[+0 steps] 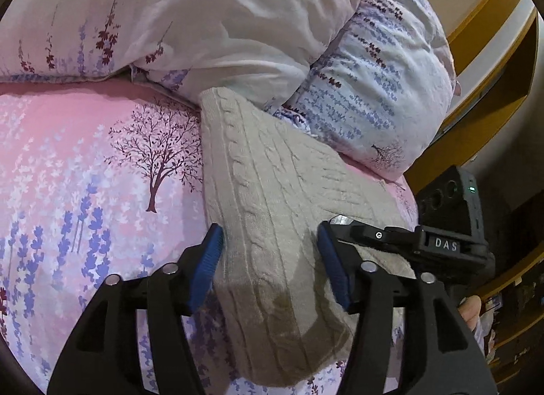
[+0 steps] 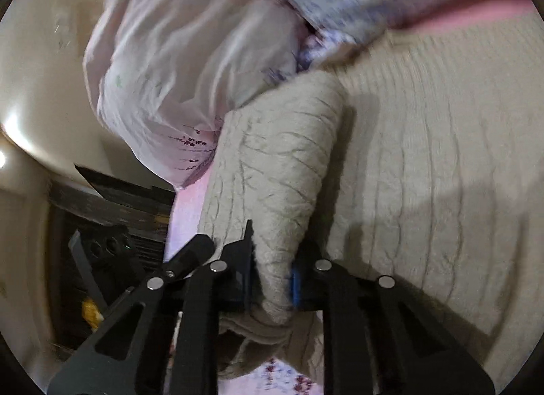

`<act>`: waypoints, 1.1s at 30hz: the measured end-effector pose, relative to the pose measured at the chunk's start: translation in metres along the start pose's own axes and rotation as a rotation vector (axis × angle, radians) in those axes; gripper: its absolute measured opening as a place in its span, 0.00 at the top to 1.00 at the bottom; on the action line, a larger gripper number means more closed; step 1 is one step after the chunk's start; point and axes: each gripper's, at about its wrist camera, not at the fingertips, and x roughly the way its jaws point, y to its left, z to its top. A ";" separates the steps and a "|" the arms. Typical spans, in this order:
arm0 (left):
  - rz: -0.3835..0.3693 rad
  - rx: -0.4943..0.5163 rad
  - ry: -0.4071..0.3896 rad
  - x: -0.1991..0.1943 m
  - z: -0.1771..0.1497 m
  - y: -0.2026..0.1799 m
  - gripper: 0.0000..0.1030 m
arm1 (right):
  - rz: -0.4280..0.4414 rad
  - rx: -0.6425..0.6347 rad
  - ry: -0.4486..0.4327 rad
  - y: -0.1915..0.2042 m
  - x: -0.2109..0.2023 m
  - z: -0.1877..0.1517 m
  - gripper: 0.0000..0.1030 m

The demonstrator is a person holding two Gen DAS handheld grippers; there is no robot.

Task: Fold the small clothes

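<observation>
A beige cable-knit sweater lies on the pink floral bed sheet. My left gripper is open, its blue pads standing on either side of the sweater's near part without pinching it. The right gripper shows in the left wrist view at the sweater's right edge. In the right wrist view my right gripper is shut on a folded-over part of the sweater, lifting it above the rest of the knit.
A bunched white and lavender floral duvet and a pillow lie at the back of the bed. A wooden bed frame runs along the right. Dark furniture stands beside the bed.
</observation>
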 end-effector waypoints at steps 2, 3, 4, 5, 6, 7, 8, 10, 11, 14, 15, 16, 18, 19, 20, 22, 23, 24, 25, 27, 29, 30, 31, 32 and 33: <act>-0.045 -0.024 -0.015 -0.005 0.002 0.001 0.17 | -0.039 -0.077 -0.062 0.016 -0.014 0.002 0.86; -0.054 -0.031 -0.029 -0.008 0.003 0.000 0.14 | -0.058 -0.113 -0.093 0.024 -0.022 0.003 0.86; -0.069 -0.032 -0.045 -0.012 0.003 -0.001 0.12 | -0.075 -0.141 -0.116 0.030 -0.029 0.005 0.86; -0.078 -0.030 -0.051 -0.015 0.004 -0.002 0.11 | -0.105 -0.182 -0.149 0.039 -0.039 0.006 0.87; -0.089 -0.030 -0.060 -0.017 0.004 -0.003 0.11 | -0.130 -0.209 -0.173 0.044 -0.047 0.008 0.87; -0.096 -0.029 -0.062 -0.018 0.004 -0.004 0.11 | -0.159 -0.236 -0.196 0.049 -0.056 0.008 0.87; -0.100 -0.028 -0.062 -0.019 0.004 -0.005 0.11 | -0.200 -0.265 -0.223 0.053 -0.066 0.009 0.87; -0.105 -0.018 -0.054 -0.018 0.002 -0.008 0.11 | -0.259 -0.293 -0.259 0.054 -0.082 0.009 0.87; -0.105 -0.013 -0.049 -0.016 0.001 -0.010 0.11 | -0.294 -0.297 -0.274 0.052 -0.092 0.010 0.87; -0.110 0.006 -0.021 -0.008 -0.002 -0.016 0.11 | -0.376 -0.270 -0.281 0.026 -0.116 0.011 0.87; -0.112 0.016 -0.012 -0.006 -0.004 -0.019 0.11 | -0.399 -0.261 -0.274 0.018 -0.119 0.009 0.87; -0.113 0.023 -0.007 -0.004 -0.004 -0.022 0.11 | -0.419 -0.252 -0.266 0.009 -0.121 0.007 0.87; -0.114 0.038 0.002 0.000 -0.005 -0.028 0.11 | -0.455 -0.234 -0.262 -0.004 -0.127 0.004 0.87; -0.116 0.047 0.009 0.002 -0.006 -0.032 0.11 | -0.464 -0.229 -0.264 -0.007 -0.128 0.004 0.87; -0.118 0.054 0.015 0.004 -0.006 -0.035 0.11 | -0.478 -0.221 -0.268 -0.012 -0.133 0.003 0.87; -0.123 0.066 0.023 0.007 -0.007 -0.041 0.11 | -0.490 -0.212 -0.288 -0.019 -0.146 0.003 0.87; -0.126 0.071 0.026 0.008 -0.007 -0.043 0.11 | -0.493 -0.209 -0.323 -0.019 -0.157 0.002 0.87; -0.127 0.078 0.029 0.011 -0.008 -0.047 0.11 | -0.492 -0.209 -0.344 -0.019 -0.162 0.000 0.87; -0.127 0.081 0.033 0.013 -0.010 -0.048 0.11 | -0.492 -0.207 -0.368 -0.019 -0.168 -0.002 0.87; -0.125 0.087 0.045 0.018 -0.012 -0.052 0.11 | -0.514 -0.173 -0.367 -0.032 -0.174 -0.006 0.87; -0.126 0.091 0.059 0.023 -0.015 -0.055 0.11 | -0.547 -0.101 -0.304 -0.058 -0.166 -0.007 0.87; -0.124 0.092 0.065 0.026 -0.016 -0.057 0.11 | -0.557 -0.064 -0.274 -0.071 -0.162 -0.009 0.87; -0.123 0.095 0.076 0.029 -0.018 -0.058 0.11 | -0.554 -0.042 -0.260 -0.077 -0.160 -0.010 0.87; -0.123 0.097 0.085 0.032 -0.019 -0.060 0.11 | -0.534 -0.026 -0.261 -0.082 -0.161 -0.013 0.87; -0.123 0.099 0.091 0.034 -0.021 -0.061 0.11 | -0.519 -0.025 -0.271 -0.081 -0.166 -0.015 0.87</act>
